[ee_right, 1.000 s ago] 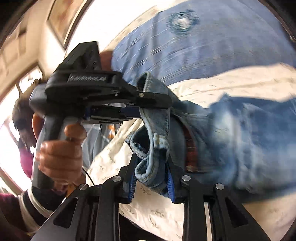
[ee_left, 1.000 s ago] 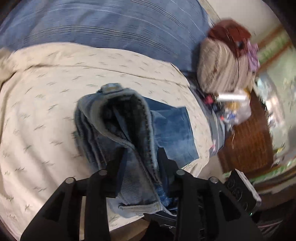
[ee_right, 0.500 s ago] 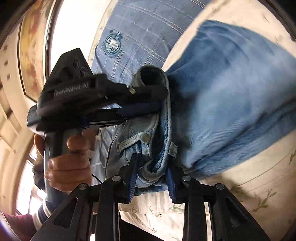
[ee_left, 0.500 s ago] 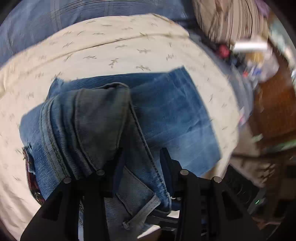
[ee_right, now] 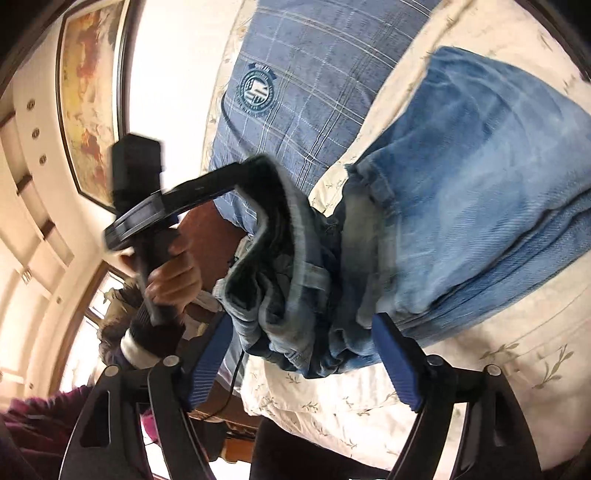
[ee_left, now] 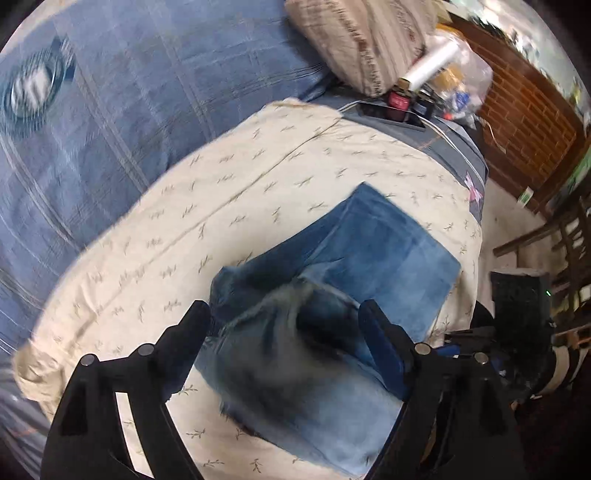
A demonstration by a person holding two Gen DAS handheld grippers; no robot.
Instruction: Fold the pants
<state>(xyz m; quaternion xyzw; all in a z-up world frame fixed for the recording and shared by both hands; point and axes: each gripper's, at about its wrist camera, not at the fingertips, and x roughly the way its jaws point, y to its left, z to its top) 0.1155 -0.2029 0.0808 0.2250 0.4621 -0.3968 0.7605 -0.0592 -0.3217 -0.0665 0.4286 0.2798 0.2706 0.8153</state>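
**Both grips released, jeans dropped onto bedspread**

Since the earlier frames, both sets of jaws have just been opening: the denim that was pinched by each gripper is now let go and lies folded on the cream bedspread (ee_left: 221, 206).

Left wrist view: left gripper (ee_left: 284, 325) is seen spread wide, fingers at about 8 and 4 o'clock of the frame. The waistband end of the jeans (ee_left: 332, 295) sits blurred in the gap between them; no pad is seen pressing on it. The folded leg part extends toward 1 o'clock. A blue checked blanket (ee_left: 129, 110) is seen at 10 o'clock, a striped pillow (ee_left: 354, 33) at 12 o'clock.

Right wrist view: right gripper (ee_right: 303, 354) is also wide apart, blue pads (ee_right: 391, 358) visible. The bunched waistband of the jeans (ee_right: 461, 206) lies between the pads, near the right one; contact cannot be told, no clamping is seen. The folded legs run to 2 o'clock. At 9 o'clock the left gripper (ee_right: 258, 192) is held by a hand (ee_right: 173, 280), with its upper finger against the waistband edge. A framed picture (ee_right: 92, 92) is seen at 10 o'clock.
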